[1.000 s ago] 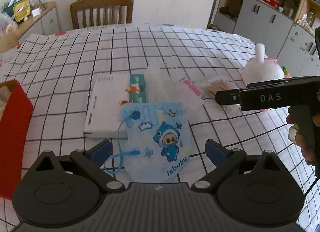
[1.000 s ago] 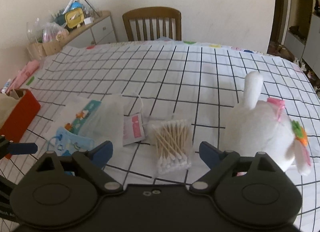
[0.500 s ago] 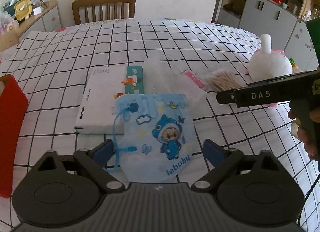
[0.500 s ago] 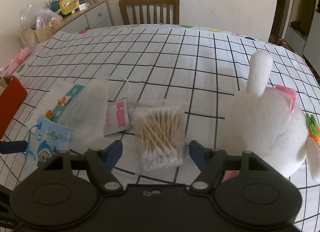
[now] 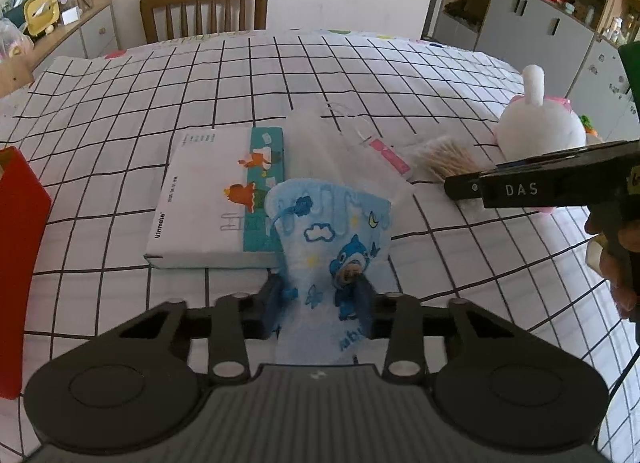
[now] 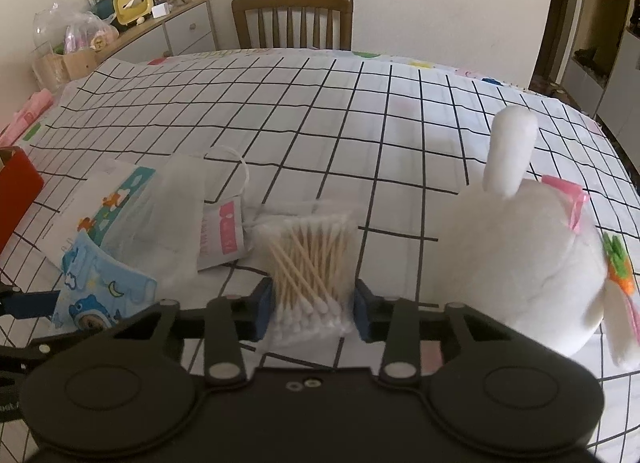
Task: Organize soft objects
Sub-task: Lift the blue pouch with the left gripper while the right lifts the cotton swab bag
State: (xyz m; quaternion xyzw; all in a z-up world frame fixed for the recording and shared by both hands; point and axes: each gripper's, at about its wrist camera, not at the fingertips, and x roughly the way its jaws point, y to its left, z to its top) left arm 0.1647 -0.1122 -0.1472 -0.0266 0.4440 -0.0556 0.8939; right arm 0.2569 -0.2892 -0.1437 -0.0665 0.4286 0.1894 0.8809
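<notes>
your left gripper (image 5: 320, 299) has just been closing, and its blue pads now pinch the near end of the blue cartoon face mask (image 5: 334, 241), bunching the fabric between them. the mask's far end lies over the edge of the white tissue pack (image 5: 208, 199) and a clear plastic bag (image 5: 332, 143) on the checked tablecloth (image 5: 240, 75). your right gripper (image 6: 314, 305) has also just been closing, and its pads press both sides of the bag of cotton swabs (image 6: 310, 259), which sits on the cloth. just left of the swabs lies a small pink-printed packet (image 6: 226, 235); to their right stands the white plush rabbit (image 6: 516, 263), apart from them. a red box (image 5: 18, 263) is at the left edge. beyond the table stands a wooden chair (image 6: 294, 17).
</notes>
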